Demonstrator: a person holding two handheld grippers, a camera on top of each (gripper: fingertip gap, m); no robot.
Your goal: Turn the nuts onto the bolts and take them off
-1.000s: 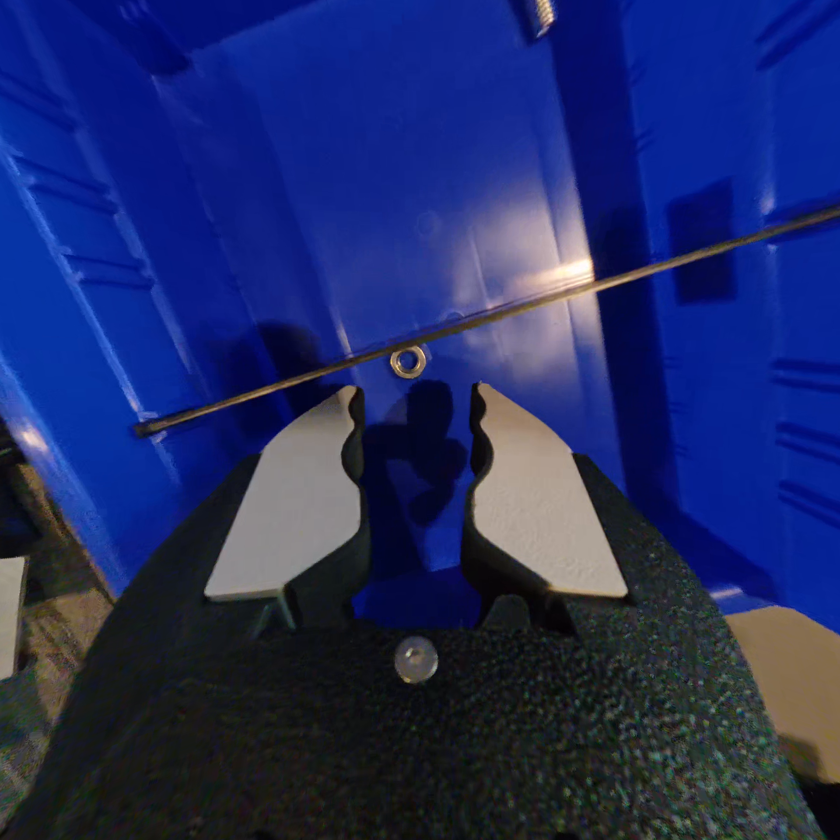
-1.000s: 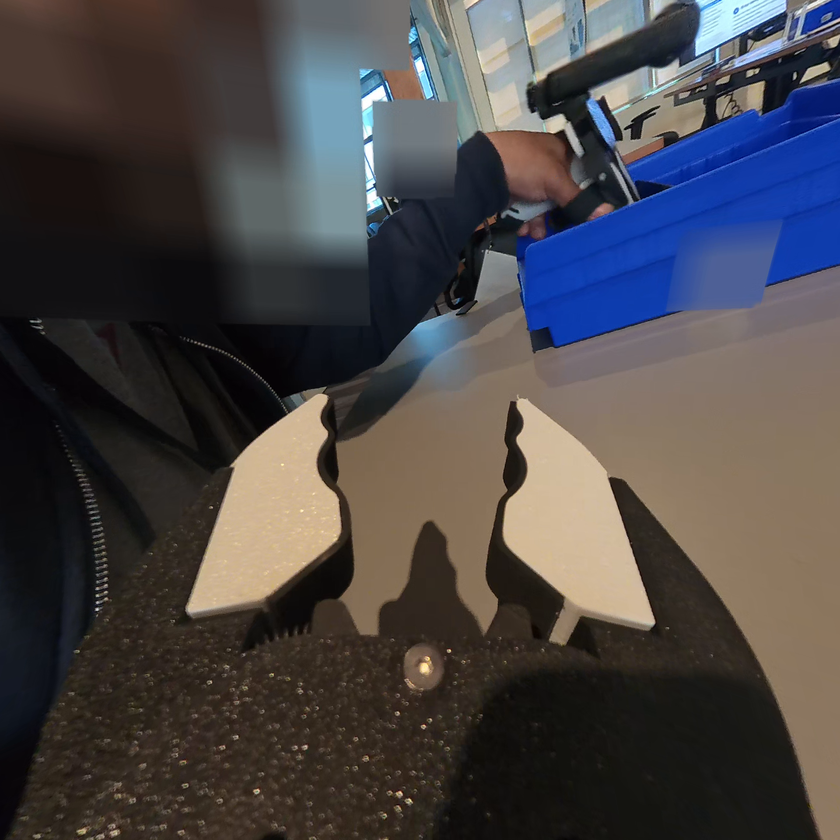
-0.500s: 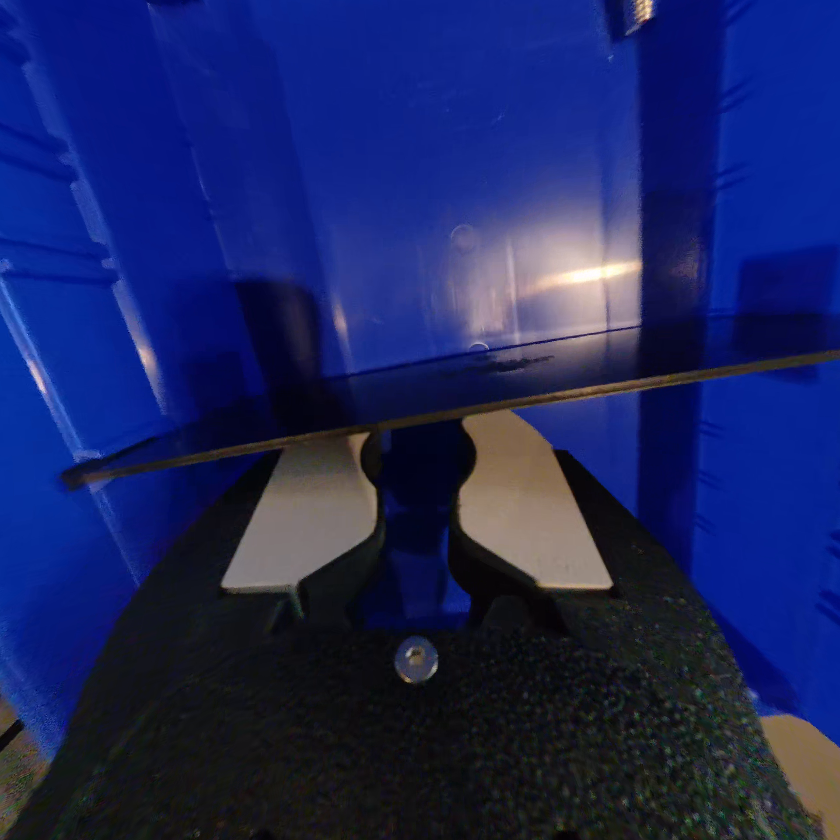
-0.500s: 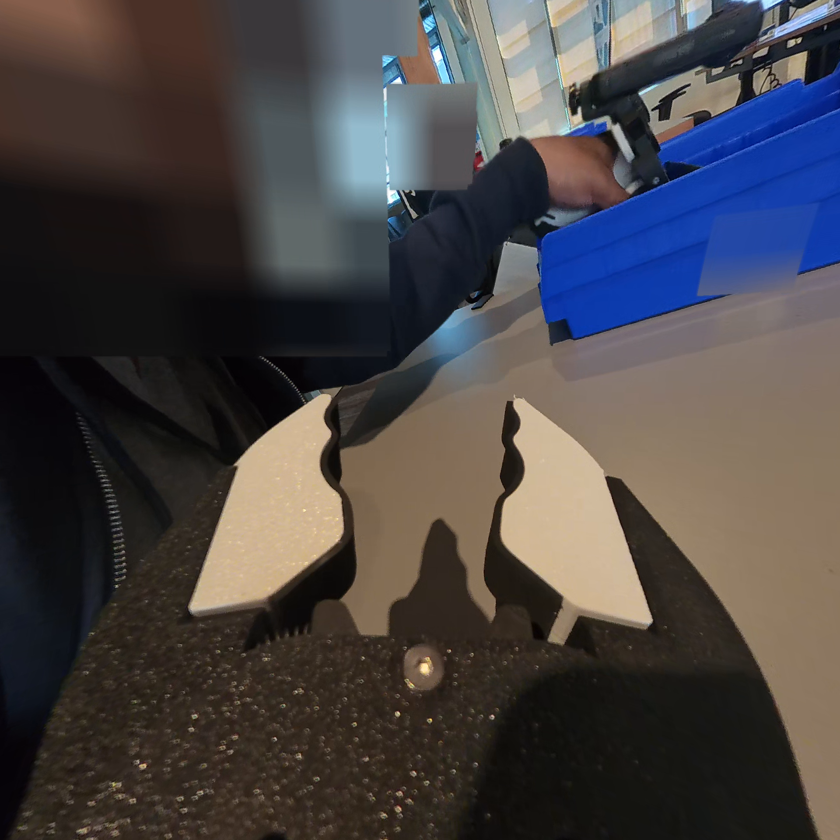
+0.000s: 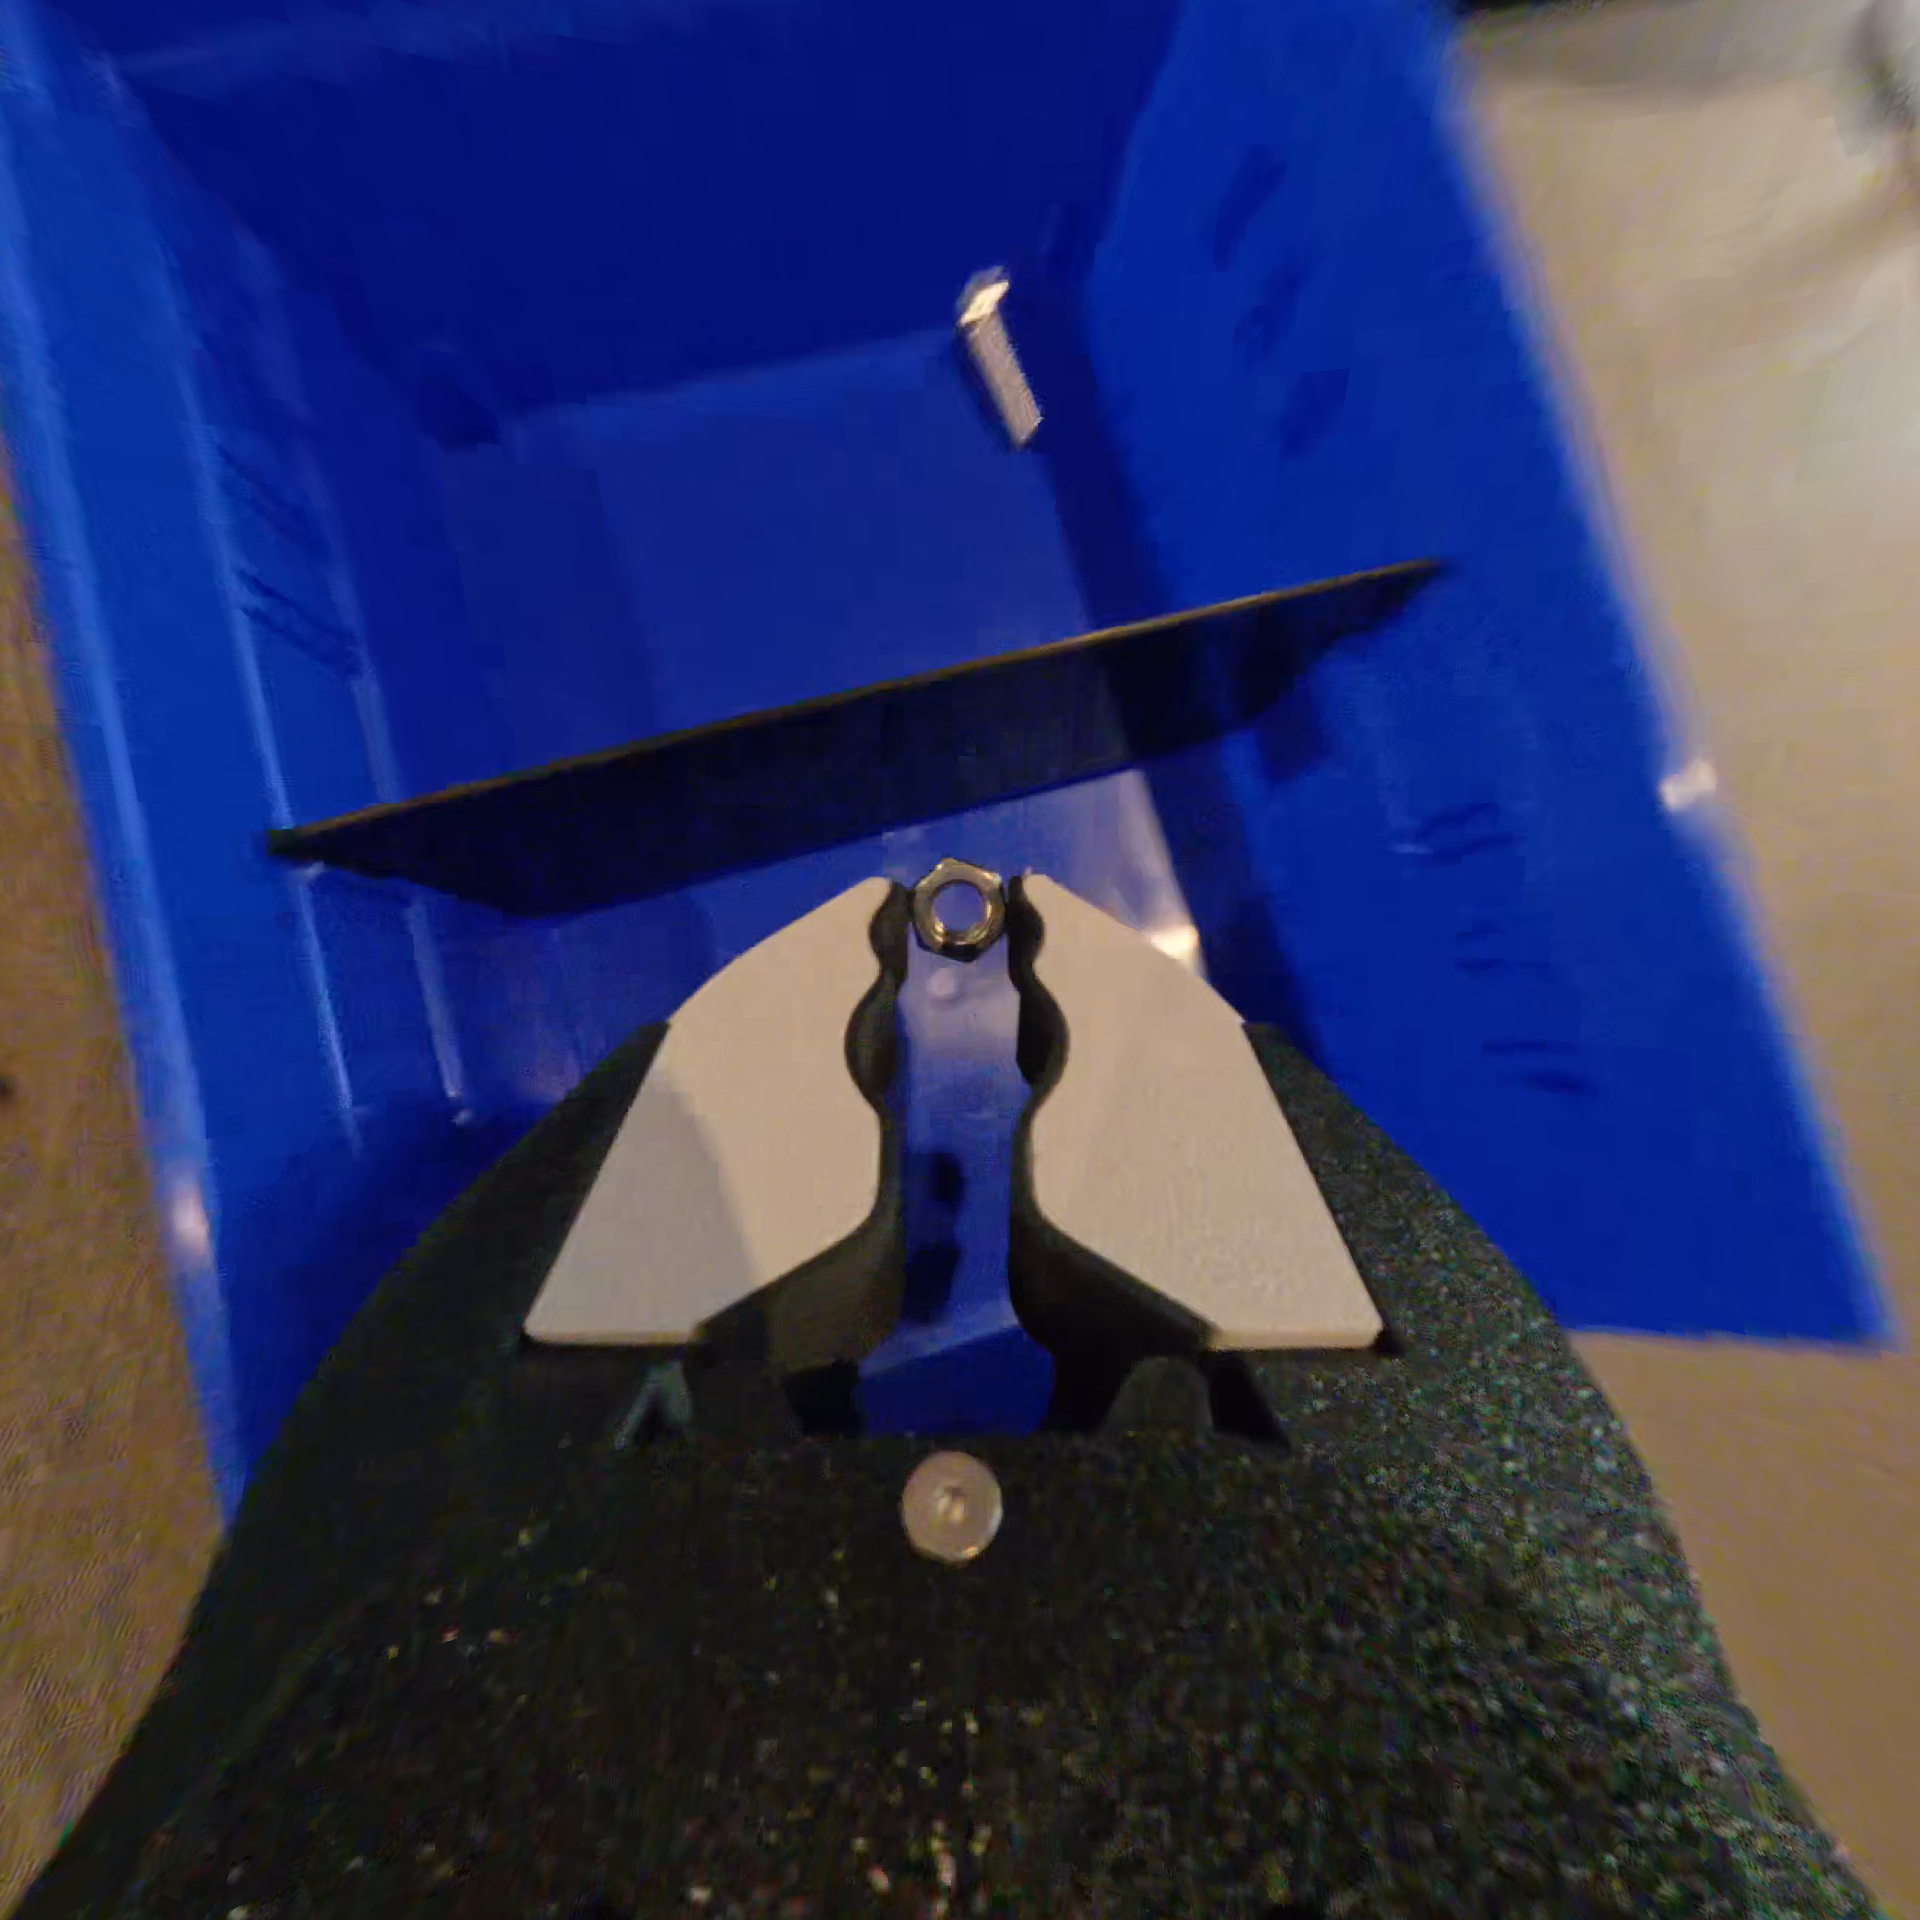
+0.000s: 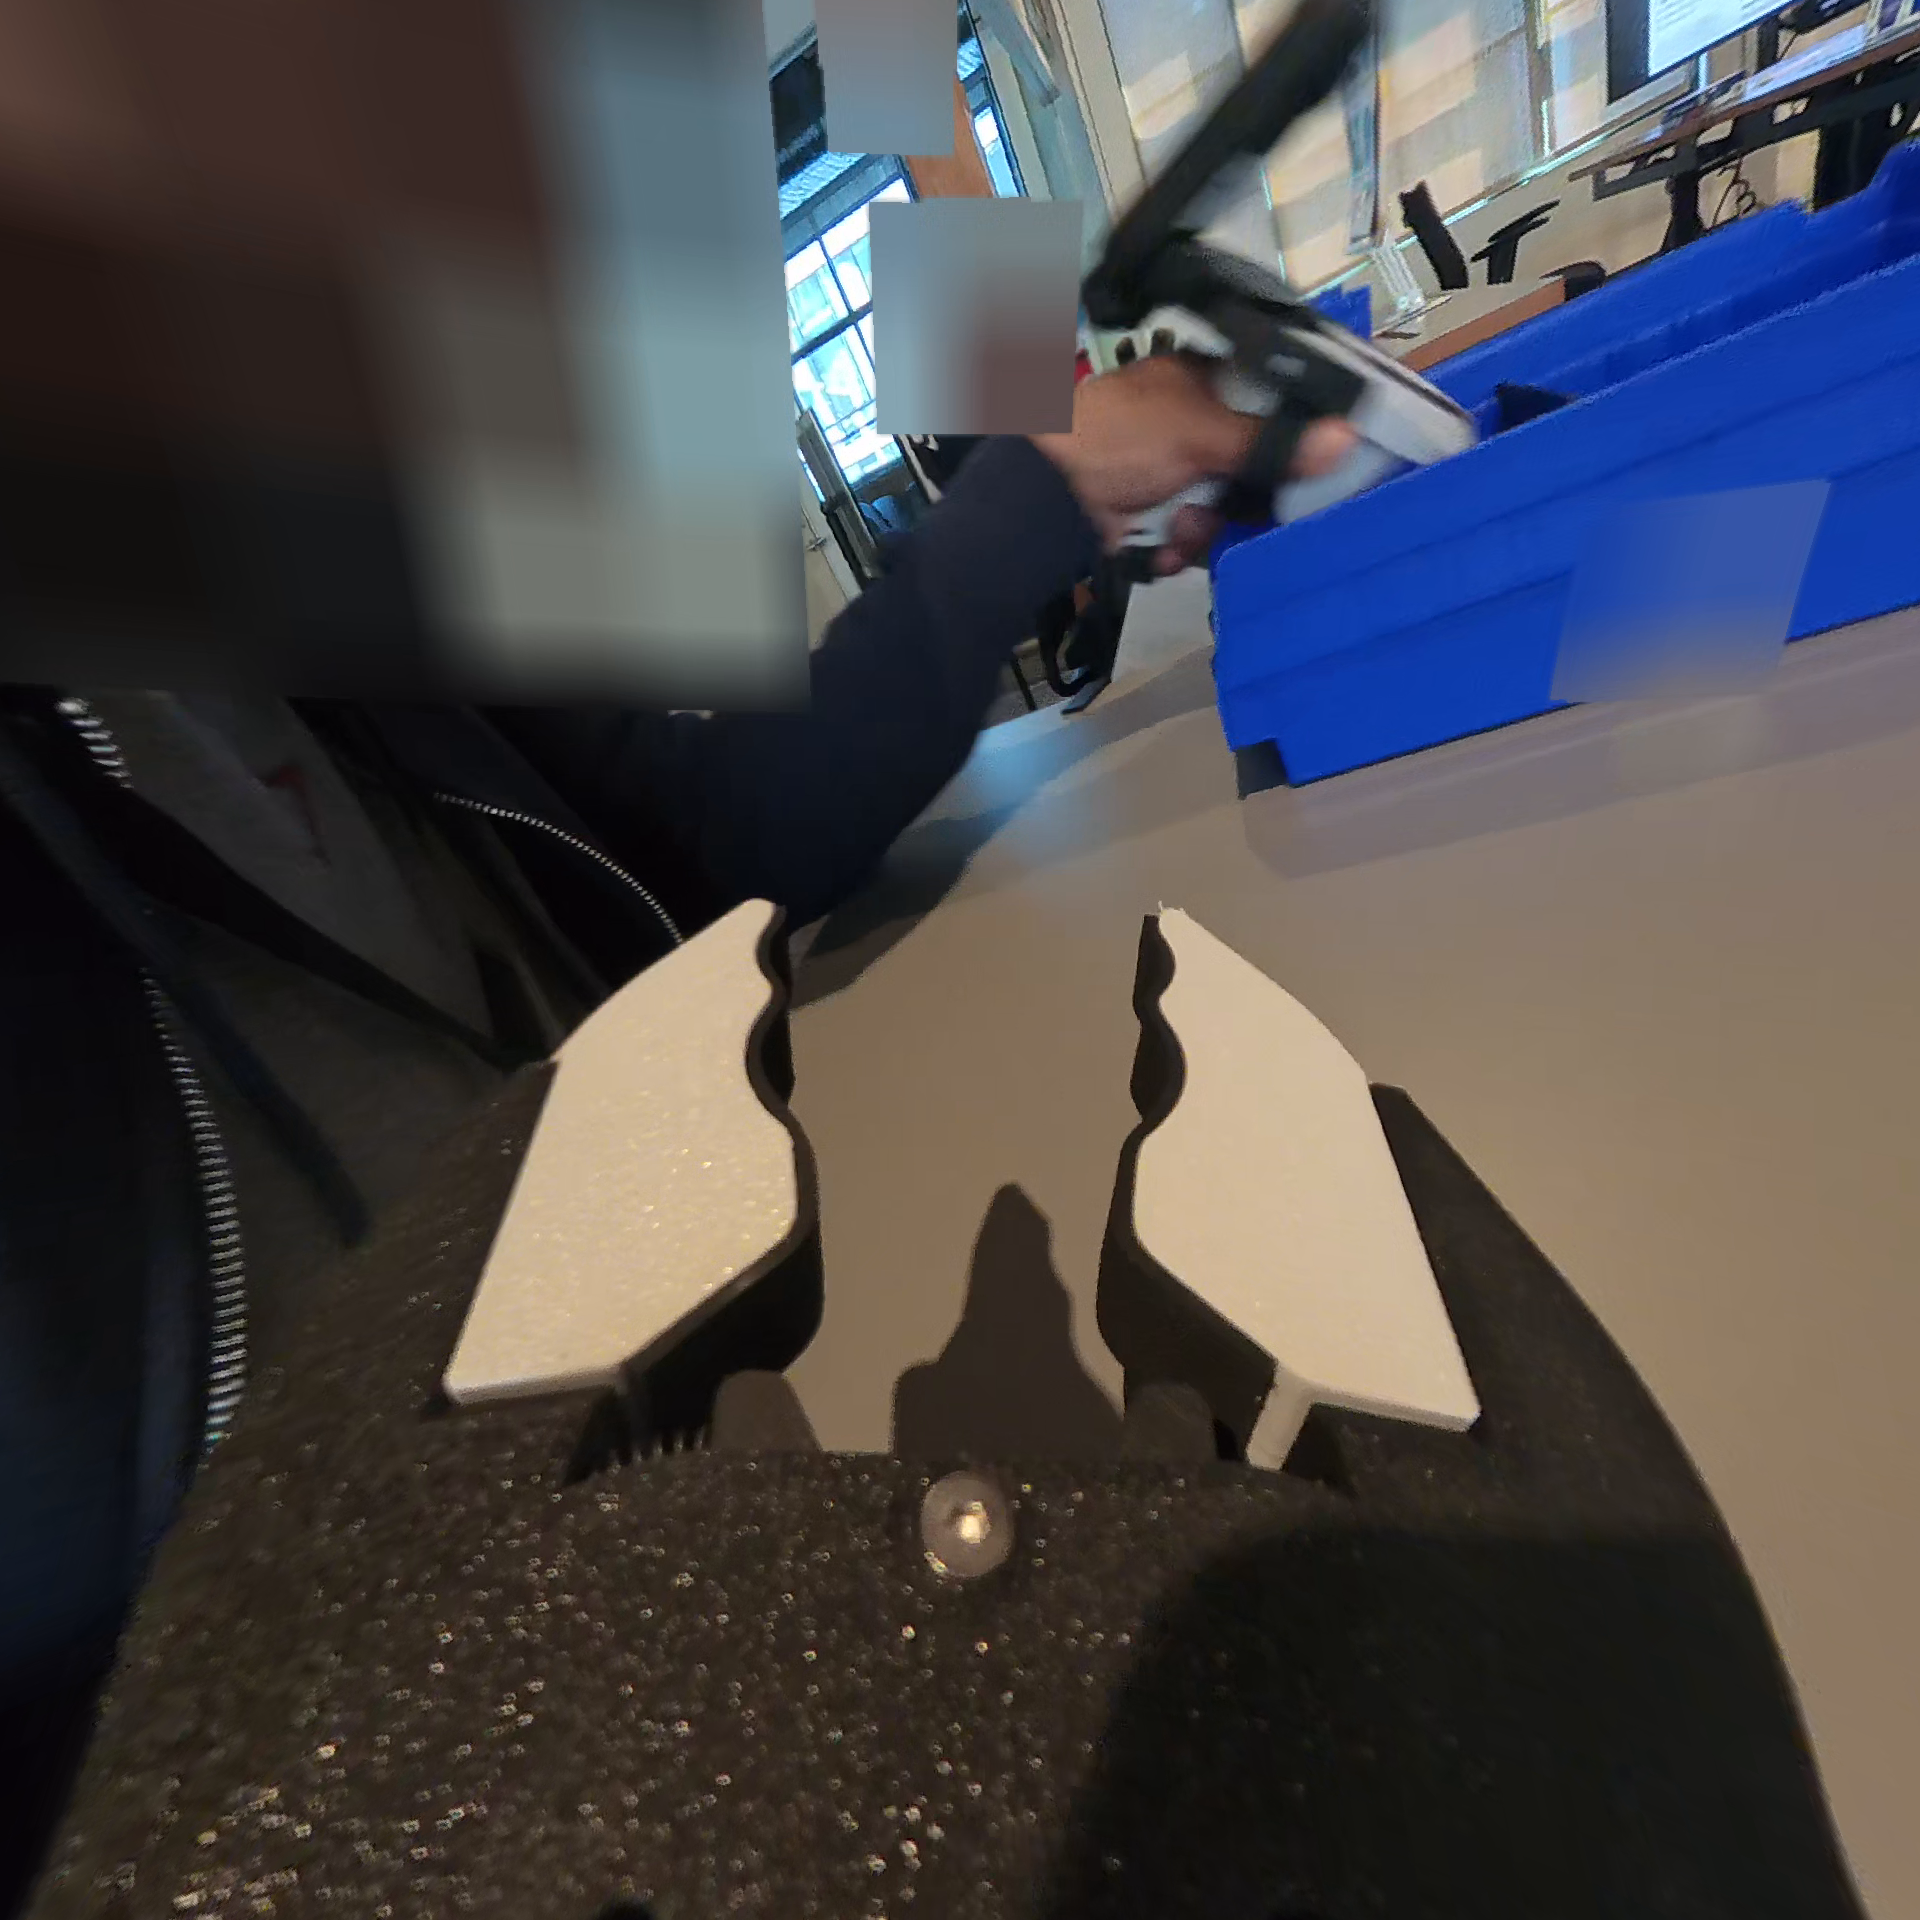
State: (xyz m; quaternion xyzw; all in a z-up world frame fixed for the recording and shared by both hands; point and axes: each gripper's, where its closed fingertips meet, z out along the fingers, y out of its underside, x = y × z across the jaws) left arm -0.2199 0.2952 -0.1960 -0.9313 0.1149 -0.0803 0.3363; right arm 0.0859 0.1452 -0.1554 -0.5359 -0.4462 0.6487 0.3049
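My left gripper [image 5: 957,906] pinches the small nut [image 5: 956,921] at its very tips above the blue bin's [image 5: 665,582] near compartment, so any jolt could drop it, while my right gripper [image 6: 961,930] waits open, empty.

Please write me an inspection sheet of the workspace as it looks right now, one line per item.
Surface: grey table, bare in front of the right claw.
Job's things: small hex nut pinched at the tips of the left claw; threaded bolt lying in the far compartment of the blue bin, beyond the black divider.
Clutter: nothing seen.
Grippers: left claw shut on the nut, above the bin; right claw open and empty, over the table.
Cables: nothing seen.
Surroundings: person's sleeve, windows, desks and office chairs behind; details blurred.
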